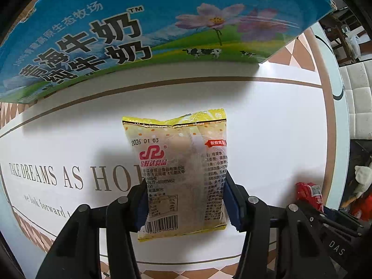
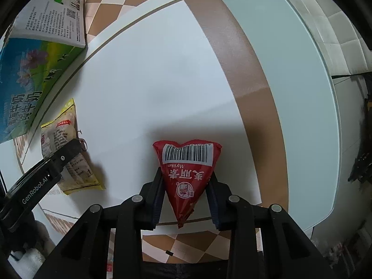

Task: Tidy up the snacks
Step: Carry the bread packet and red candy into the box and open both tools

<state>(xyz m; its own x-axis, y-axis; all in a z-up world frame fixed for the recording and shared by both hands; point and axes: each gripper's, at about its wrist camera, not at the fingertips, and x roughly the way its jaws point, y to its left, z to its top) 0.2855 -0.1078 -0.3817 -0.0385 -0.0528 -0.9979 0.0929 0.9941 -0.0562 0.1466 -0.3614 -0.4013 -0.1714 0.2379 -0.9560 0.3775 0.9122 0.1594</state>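
Observation:
A yellow, partly clear snack packet with a printed date and a barcode hangs between the pads of my left gripper, which is shut on its lower half. In the right wrist view the same packet shows at the left, with one left finger across it. My right gripper is shut on a red triangular snack packet, barcode end pointing away and narrow tip toward the camera. That red packet also peeks in at the lower right of the left wrist view.
A large blue and green milk carton box stands on the far side of the white table and appears at the left in the right wrist view. A white padded seat is beyond the table's right edge.

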